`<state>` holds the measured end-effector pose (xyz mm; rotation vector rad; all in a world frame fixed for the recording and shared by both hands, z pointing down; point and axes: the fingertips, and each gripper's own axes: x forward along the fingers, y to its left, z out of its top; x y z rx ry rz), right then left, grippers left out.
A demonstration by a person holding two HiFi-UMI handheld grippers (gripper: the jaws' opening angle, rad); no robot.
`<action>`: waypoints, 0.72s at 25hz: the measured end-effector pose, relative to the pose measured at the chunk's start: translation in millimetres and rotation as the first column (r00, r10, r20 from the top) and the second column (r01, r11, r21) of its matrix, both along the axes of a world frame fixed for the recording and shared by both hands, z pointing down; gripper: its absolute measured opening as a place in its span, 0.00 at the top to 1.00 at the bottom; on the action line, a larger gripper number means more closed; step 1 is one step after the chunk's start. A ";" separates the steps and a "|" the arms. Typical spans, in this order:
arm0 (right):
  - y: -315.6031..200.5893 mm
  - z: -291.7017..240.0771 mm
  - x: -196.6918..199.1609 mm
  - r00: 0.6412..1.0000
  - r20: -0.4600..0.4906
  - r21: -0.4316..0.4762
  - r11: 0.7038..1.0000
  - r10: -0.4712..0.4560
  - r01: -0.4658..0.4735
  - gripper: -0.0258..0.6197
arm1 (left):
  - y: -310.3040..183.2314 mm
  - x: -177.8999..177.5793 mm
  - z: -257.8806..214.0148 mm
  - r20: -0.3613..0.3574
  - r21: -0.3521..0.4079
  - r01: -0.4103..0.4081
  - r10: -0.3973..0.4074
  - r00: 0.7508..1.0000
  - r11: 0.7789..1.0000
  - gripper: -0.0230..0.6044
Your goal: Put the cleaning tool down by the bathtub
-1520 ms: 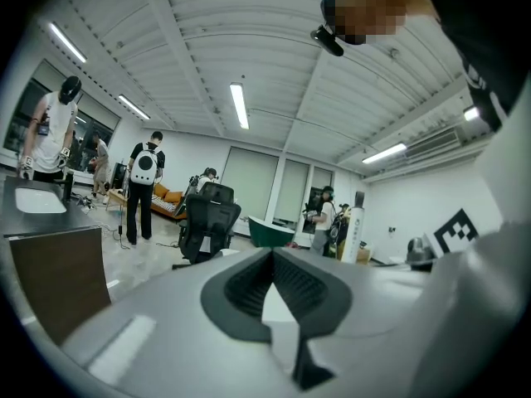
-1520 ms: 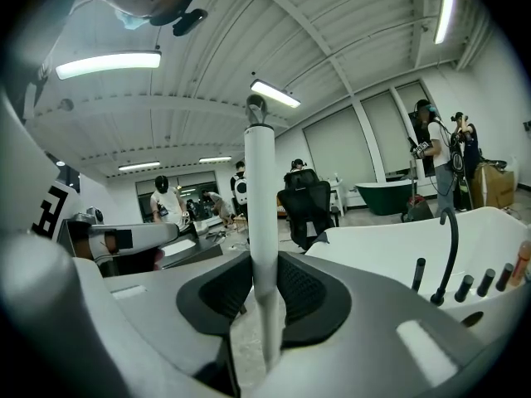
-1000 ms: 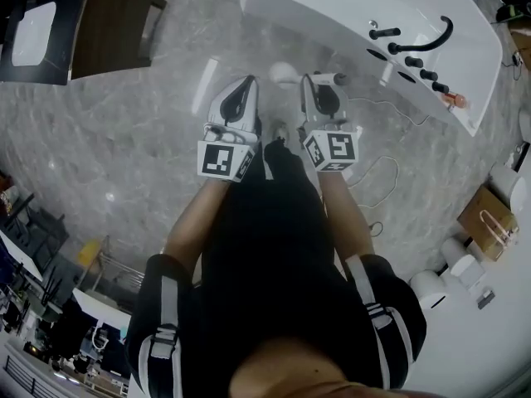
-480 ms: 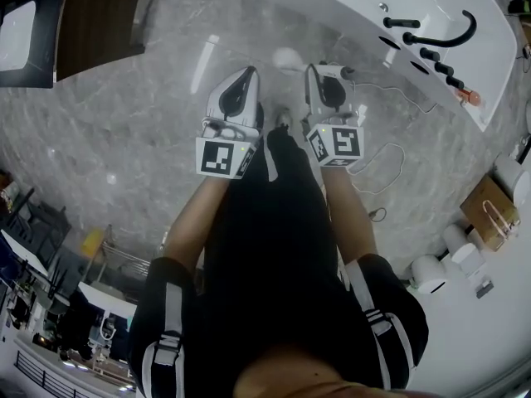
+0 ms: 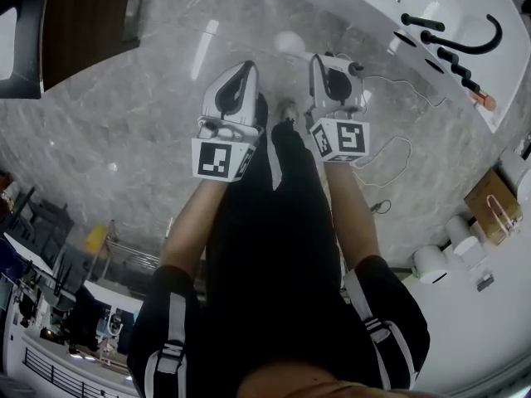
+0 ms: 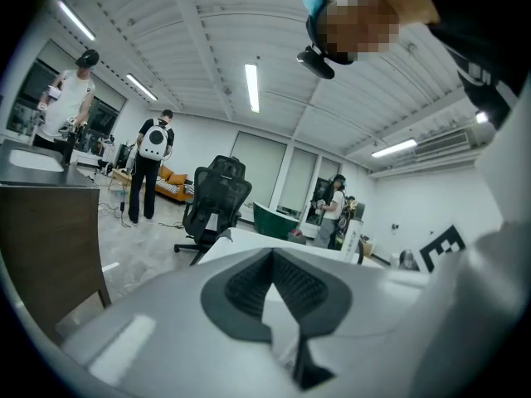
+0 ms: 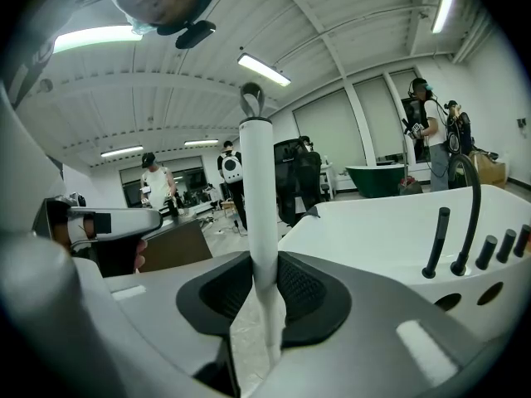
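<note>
My right gripper [image 7: 261, 293] is shut on the cleaning tool [image 7: 255, 181], a thin white pole with a loop at its top. The pole stands upright between the dark pads. In the head view the right gripper [image 5: 336, 77] is held over the grey marble floor, a short way from the white bathtub [image 5: 365, 7], and the tool's end [image 5: 344, 65] pokes out at its tip. My left gripper [image 5: 234, 98] hangs beside it at the left. Its jaws [image 6: 278, 284] stand a little apart with nothing between them. The bathtub [image 7: 390, 222] fills the right of the right gripper view.
Black taps and a curved spout [image 5: 465, 36] stand on the tub's rim. A thin cable [image 5: 390, 152] lies on the floor at the right. A dark wooden cabinet [image 5: 83, 23] is at the upper left. White rolls [image 5: 431, 264] and a cardboard box [image 5: 489, 206] sit at the right. People stand farther off.
Both grippers have drifted slightly upward in the head view, still side by side. The bathtub and its taps have slid toward the right. The pole stays gripped.
</note>
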<state>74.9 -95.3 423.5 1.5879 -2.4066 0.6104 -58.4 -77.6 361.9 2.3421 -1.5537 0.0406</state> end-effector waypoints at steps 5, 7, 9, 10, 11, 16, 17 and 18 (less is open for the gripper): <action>-8.5 25.2 -4.9 1.000 -0.010 -0.013 1.000 0.005 -0.005 0.81 | -14.2 -11.3 18.2 0.001 0.000 0.012 -0.012 1.000 1.000 0.95; -11.2 35.8 -8.6 1.000 -0.012 -0.019 1.000 0.007 -0.007 0.81 | -17.7 -14.6 26.9 0.004 -0.005 0.008 -0.008 1.000 1.000 0.95; -14.9 46.7 -11.8 1.000 -0.012 -0.026 1.000 0.010 -0.010 0.81 | -21.0 -16.1 37.5 0.006 -0.010 0.001 -0.001 1.000 1.000 0.95; -16.8 52.1 -13.1 1.000 -0.012 -0.028 1.000 0.012 -0.012 0.81 | -22.6 -16.6 42.8 0.005 -0.011 -0.001 0.001 1.000 1.000 0.95; -18.6 57.3 -14.5 1.000 -0.011 -0.031 0.999 0.014 -0.014 0.81 | -23.9 -16.9 48.4 0.004 -0.013 -0.005 0.005 1.000 1.000 0.95; -27.1 87.5 -19.4 1.000 -0.011 -0.050 0.998 0.026 -0.026 0.81 | -27.9 -17.9 80.0 -0.016 -0.039 -0.019 0.018 1.000 0.999 0.95; -28.8 93.6 -20.1 1.000 -0.011 -0.056 0.998 0.029 -0.030 0.81 | -28.3 -18.0 86.9 -0.018 -0.049 -0.023 0.022 1.000 0.999 0.95; -30.8 99.3 -21.1 0.999 -0.012 -0.060 0.998 0.033 -0.033 0.81 | -29.1 -18.4 93.4 -0.019 -0.059 -0.030 0.029 0.999 0.998 0.95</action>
